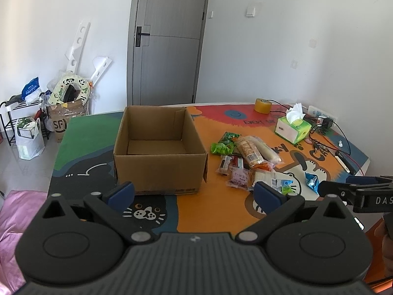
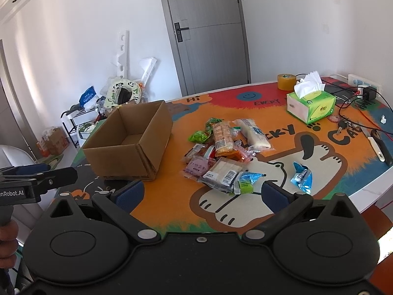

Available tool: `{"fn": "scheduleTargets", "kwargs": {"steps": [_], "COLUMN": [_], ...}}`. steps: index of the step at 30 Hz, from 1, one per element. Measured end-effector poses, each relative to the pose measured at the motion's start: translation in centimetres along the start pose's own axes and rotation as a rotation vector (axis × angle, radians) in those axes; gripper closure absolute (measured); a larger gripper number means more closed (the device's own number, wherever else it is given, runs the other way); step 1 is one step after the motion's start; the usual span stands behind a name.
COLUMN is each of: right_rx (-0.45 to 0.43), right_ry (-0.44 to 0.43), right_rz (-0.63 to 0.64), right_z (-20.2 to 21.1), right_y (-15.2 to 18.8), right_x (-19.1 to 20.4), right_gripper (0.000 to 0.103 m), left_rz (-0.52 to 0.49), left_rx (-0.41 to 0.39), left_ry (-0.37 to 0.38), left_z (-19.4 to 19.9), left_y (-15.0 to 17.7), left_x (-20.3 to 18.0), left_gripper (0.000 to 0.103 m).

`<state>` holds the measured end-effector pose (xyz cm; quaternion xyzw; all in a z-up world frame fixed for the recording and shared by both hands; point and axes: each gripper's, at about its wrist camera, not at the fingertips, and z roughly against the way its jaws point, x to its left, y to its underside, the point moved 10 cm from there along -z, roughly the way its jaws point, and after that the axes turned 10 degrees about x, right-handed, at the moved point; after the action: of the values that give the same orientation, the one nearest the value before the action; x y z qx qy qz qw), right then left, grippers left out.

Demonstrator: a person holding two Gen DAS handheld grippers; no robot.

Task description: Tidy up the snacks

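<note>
White walls and a grey door (image 1: 169,36) fill the top of both frames, with a cartoon cat mat (image 1: 216,211) covering the table below. Open cardboard box (image 1: 157,147) sits mid-frame in the left wrist view, nothing visible inside it. Just right of it, not touching, is the snack pile (image 1: 248,162): green packs, a long barcode pack, a pink one, all overlapping. One blue packet (image 2: 301,178) lies on its own, lower right in the right wrist view, near the pile. Tissue box (image 2: 310,103) and tape roll (image 2: 286,81) are way up at the upper right. Left gripper (image 1: 194,191) is spread wide at the bottom, holding nothing; right gripper (image 2: 201,194) same deal, wide and empty, hovering just short of the pile.
</note>
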<state>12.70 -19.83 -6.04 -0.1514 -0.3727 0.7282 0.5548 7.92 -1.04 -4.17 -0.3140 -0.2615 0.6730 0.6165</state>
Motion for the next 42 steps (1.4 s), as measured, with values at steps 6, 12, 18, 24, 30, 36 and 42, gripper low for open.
{"fn": "scheduleTargets", "kwargs": {"steps": [6, 12, 18, 24, 30, 36, 42], "right_rx": [0.001, 0.002, 0.006, 0.003, 0.004, 0.014, 0.017], "right_ry": [0.003, 0.007, 0.021, 0.039, 0.056, 0.053, 0.050], "right_rz": [-0.002, 0.000, 0.004, 0.008, -0.009, -0.040, -0.038], "right_z": [0.0, 0.0, 0.1, 0.0, -1.2, -2.8, -4.2], "right_y": [0.0, 0.1, 0.2, 0.2, 0.3, 0.5, 0.6], "right_x": [-0.1, -0.1, -0.5, -1.1, -2.7, -4.7, -6.1], "right_gripper": [0.000, 0.000, 0.000, 0.000, 0.000, 0.000, 0.000], "left_rz": [0.000, 0.003, 0.013, 0.025, 0.030, 0.043, 0.042], "left_rx": [-0.001, -0.001, -0.001, 0.003, 0.019, 0.041, 0.053], "left_ry": [-0.001, -0.001, 0.006, 0.021, 0.026, 0.063, 0.090], "left_z": [0.0, 0.0, 0.0, -0.9, -2.8, -5.4, -8.0], "left_y": [0.0, 0.0, -0.1, -0.4, -0.2, 0.1, -0.1], "left_x": [0.1, 0.1, 0.1, -0.3, -1.1, -2.2, -3.6], "left_gripper": [0.000, 0.000, 0.000, 0.000, 0.000, 0.001, 0.001]}}
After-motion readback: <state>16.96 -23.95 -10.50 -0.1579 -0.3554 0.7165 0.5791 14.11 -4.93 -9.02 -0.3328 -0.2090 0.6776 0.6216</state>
